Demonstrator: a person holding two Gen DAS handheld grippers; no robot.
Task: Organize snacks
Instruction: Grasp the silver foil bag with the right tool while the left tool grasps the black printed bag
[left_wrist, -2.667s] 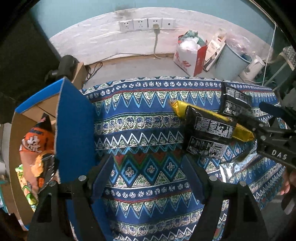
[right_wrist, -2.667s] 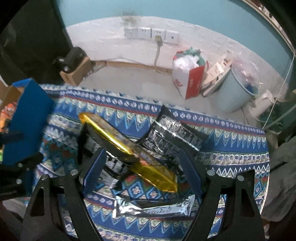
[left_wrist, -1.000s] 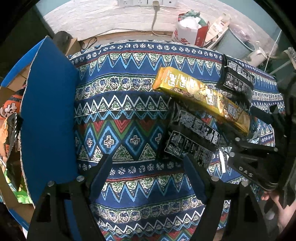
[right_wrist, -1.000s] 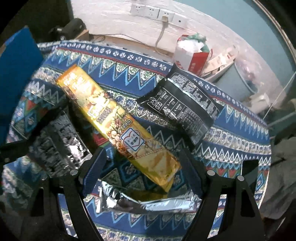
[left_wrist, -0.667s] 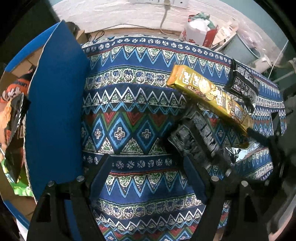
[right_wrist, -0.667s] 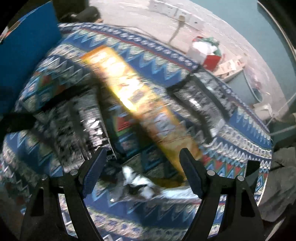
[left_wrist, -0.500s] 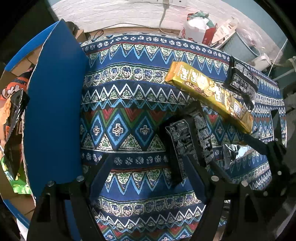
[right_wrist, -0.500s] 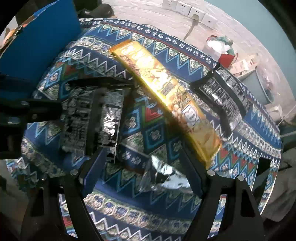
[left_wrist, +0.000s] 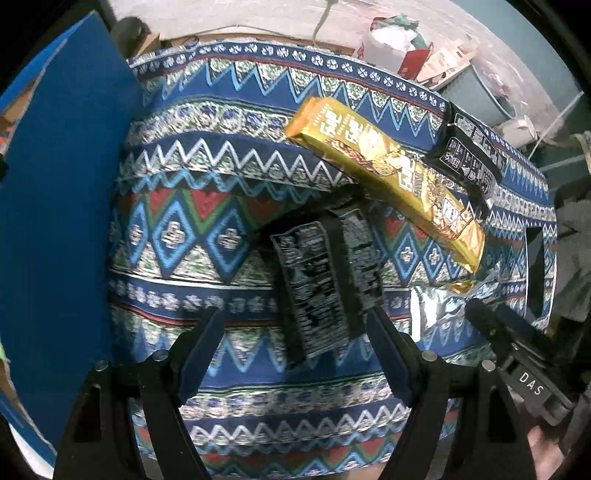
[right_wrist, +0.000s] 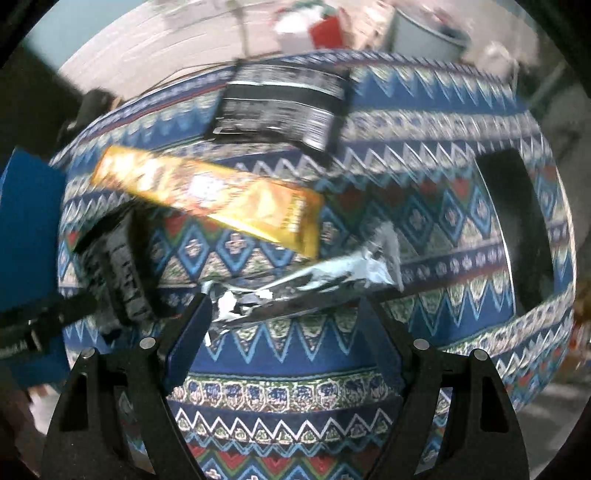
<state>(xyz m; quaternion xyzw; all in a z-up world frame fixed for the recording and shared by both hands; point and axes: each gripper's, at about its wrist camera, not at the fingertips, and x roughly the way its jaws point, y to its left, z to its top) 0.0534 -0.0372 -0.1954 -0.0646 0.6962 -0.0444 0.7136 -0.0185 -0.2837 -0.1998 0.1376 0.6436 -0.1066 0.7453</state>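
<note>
The right tongs (right_wrist: 284, 332) have swung from the gold snack bar (right_wrist: 207, 192) to the silver packet (right_wrist: 306, 284), spread and empty. Left tongs (left_wrist: 295, 350), also spread, hover above the black packet (left_wrist: 325, 284) on the bench (left_wrist: 192, 229); picking seems next.

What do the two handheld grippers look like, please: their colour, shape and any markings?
Both are alike. The left gripper has a black frame with two arms carrying silver round pins, and flat blue fingers that angle inward. The right gripper has the same black frame, pins and blue fingers. In the left wrist view, its black body shows white letters "DAS". No cables or sleeves are visible.
</note>
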